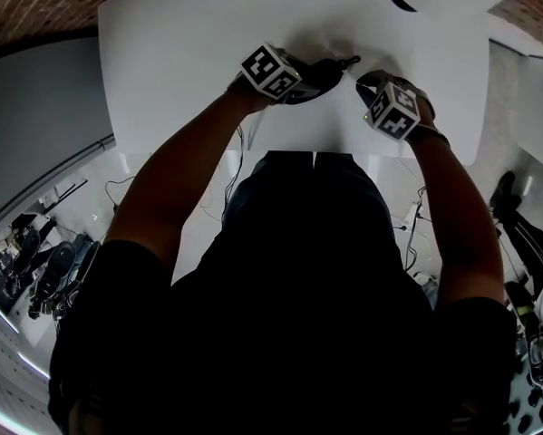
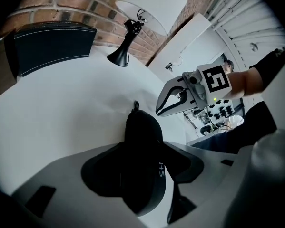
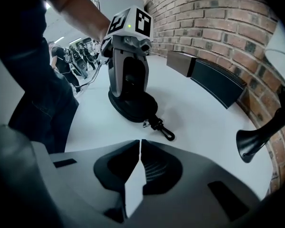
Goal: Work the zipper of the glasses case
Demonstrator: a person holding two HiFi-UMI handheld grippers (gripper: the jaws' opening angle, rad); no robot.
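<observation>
Clamped the black glasses case [image 2: 142, 137] in the left claw [image 2: 142, 165], one pad pressed on each flank, jaws spread fairly wide by its bulk. Rested the case on the white counter [image 2: 61, 108] directly under that claw, its narrow end pointing away past the tips. Showed the same grip from the right gripper view: left claw [image 3: 128, 87] standing steeply over the case [image 3: 132, 109], marker cube on top. Found a black snap clip [image 3: 162, 128] lying on the counter [image 3: 204, 122] at the case's end, on the side turned toward the right claw [image 3: 140, 148].

Held the right claw narrow, jaws all but together, only a thin slit of counter showing between the pads, nothing gripped. Hung it just beside the left claw, tips slanted down toward the clip end, short of the clip, with bare counter between. Placed it, in the left gripper view, up and to the right of the case's far end [image 2: 160, 110].

From the head view, set both claws side by side at the counter's [image 1: 180, 43] middle: left claw [image 1: 312, 75] on the case [image 1: 325, 78], right claw [image 1: 366, 80] next to it, clip [image 1: 348, 62] between them.

Beyond both claws, noted a white-shaded lamp [image 2: 147, 6] and a dark box [image 2: 52, 44] against a brick wall [image 3: 218, 23].
</observation>
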